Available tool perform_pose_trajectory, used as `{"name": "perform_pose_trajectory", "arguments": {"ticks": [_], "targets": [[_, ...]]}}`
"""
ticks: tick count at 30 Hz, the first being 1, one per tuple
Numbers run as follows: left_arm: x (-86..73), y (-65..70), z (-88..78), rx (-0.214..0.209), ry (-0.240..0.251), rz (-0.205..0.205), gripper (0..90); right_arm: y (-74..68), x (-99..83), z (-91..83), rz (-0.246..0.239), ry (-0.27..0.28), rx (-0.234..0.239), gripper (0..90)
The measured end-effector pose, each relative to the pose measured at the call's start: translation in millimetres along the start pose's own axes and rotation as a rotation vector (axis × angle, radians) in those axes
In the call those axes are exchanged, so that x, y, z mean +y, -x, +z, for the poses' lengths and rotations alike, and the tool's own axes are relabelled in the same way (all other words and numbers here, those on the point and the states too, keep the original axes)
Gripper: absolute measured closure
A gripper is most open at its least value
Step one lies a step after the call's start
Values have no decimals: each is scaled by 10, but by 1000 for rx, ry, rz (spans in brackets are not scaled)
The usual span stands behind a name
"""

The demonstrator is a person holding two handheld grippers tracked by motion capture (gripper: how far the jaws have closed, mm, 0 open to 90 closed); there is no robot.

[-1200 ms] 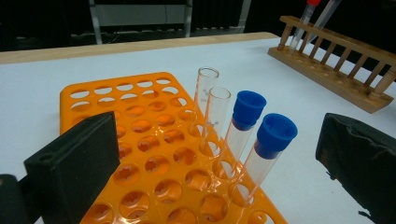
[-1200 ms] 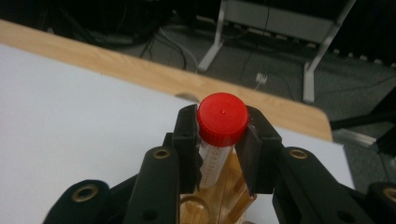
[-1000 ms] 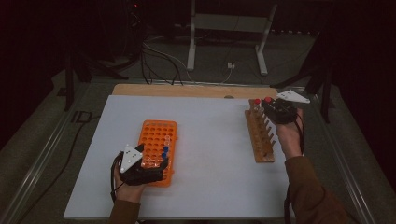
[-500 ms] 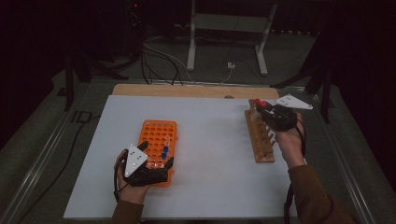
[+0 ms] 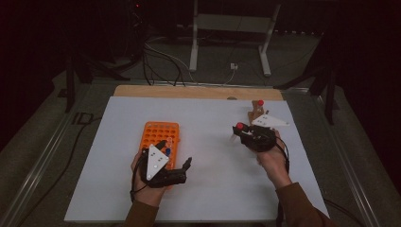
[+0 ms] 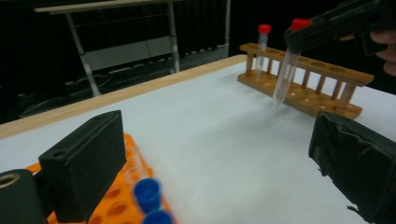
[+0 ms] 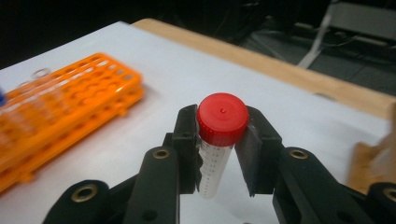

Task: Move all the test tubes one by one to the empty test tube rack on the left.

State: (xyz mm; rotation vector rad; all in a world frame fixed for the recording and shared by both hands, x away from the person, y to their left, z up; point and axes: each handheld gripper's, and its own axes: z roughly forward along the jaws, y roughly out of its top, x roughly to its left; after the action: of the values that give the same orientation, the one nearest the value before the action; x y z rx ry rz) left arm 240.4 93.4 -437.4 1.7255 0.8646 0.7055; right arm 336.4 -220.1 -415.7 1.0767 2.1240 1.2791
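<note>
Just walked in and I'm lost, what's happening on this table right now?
A person is working with two hand-held tongs. The right tongs are shut on a red-capped tube, held in the air between the wooden rack and the orange rack. One more red-capped tube stands at the wooden rack's far end. The left tongs are open at the orange rack, which holds blue-capped tubes.

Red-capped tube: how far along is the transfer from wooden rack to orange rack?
Midway, it seems. Done: the right claw is shut on the red-capped tube, lifted out of the wooden rack and held in the air between the racks. One more red-capped tube stands in that rack. The left claw is open by the orange rack, which holds blue-capped tubes. Left: seating the held tube, probably there.
</note>
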Motion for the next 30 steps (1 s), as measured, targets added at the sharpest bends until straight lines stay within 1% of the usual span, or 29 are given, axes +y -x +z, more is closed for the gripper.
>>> {"name": "perform_pose_trajectory", "arguments": {"ticks": [3, 6, 9, 12, 13, 15, 16, 17, 18, 19, 22, 24, 26, 30], "targets": [[16, 91, 62, -20, -3, 11, 54, -90, -40, 4, -6, -17, 35, 706], [35, 203, 120, -29, -6, 37, 70, -165, -67, -10, -8, -32, 75, 706], [49, 308, 185, -56, -15, 52, 79, -240, -82, -29, -17, -40, 114, 705], [54, 395, 258, -83, -37, 65, 86, -324, -85, -50, -26, -46, 147, 705], [51, 423, 283, -92, -46, 68, 105, -353, -83, -56, -29, -47, 160, 705], [42, 474, 337, -92, -74, 71, 172, -414, -80, -65, -37, -52, 179, 704], [34, 494, 359, -95, -83, 75, 174, -444, -79, -67, -41, -54, 189, 704], [25, 515, 378, -99, -85, 76, 194, -474, -79, -66, -47, -54, 198, 704], [18, 531, 396, -101, -91, 79, 238, -503, -77, -67, -52, -58, 206, 704], [13, 542, 410, -103, -98, 80, 260, -529, -77, -67, -59, -60, 214, 704], [3, 554, 449, -131, -106, 71, 379, -596, -78, -65, -69, -64, 241, 704], [-3, 555, 474, -151, -120, 69, 461, -635, -81, -64, -74, -66, 256, 704], [-11, 555, 502, -162, -140, 68, 523, -671, -85, -63, -77, -65, 266, 704], [-26, 555, 534, -191, -152, 49, 616, -722, -91, -57, -85, -66, 283, 704]]}}
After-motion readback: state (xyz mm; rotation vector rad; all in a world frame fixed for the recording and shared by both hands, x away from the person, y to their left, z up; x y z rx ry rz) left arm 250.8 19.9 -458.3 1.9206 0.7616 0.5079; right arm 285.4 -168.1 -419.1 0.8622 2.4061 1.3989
